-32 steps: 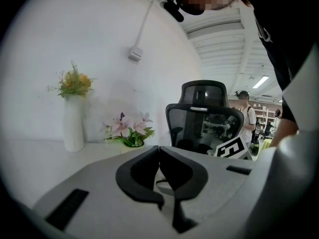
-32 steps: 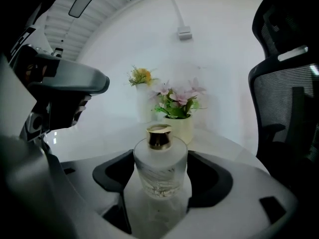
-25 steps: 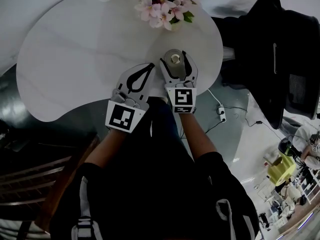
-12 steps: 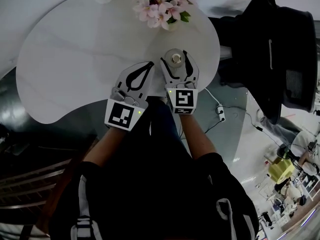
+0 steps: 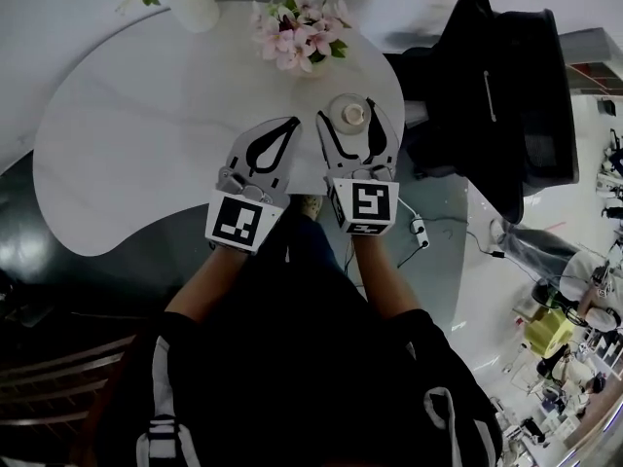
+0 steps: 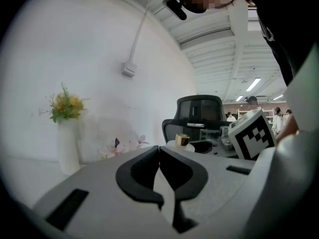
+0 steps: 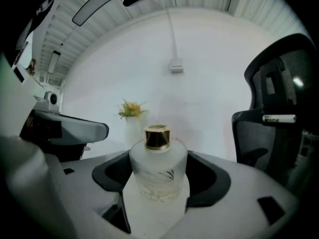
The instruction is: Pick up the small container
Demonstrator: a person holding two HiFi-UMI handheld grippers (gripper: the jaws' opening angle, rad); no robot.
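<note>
The small container point(image 5: 352, 115) is a frosted glass bottle with a gold cap, near the right edge of the white table point(image 5: 146, 134). My right gripper point(image 5: 347, 111) is shut on it, one jaw on each side. In the right gripper view the container point(image 7: 158, 176) stands upright between the dark pads point(image 7: 207, 178), which press its sides. I cannot tell whether its base touches the table. My left gripper point(image 5: 292, 123) is just left of the right one over the table's near edge, shut with nothing in it; its tips point(image 6: 159, 148) meet.
Pink flowers point(image 5: 292, 35) lie on the table behind the container. A white vase with yellow flowers point(image 5: 190, 3) stands at the back. A black office chair point(image 5: 496, 95) is close to the table's right edge. A power strip point(image 5: 419, 230) lies on the floor.
The right gripper and the container now sit nearer the table's right edge and further from the pink flowers. The left gripper stays shut beside it.
</note>
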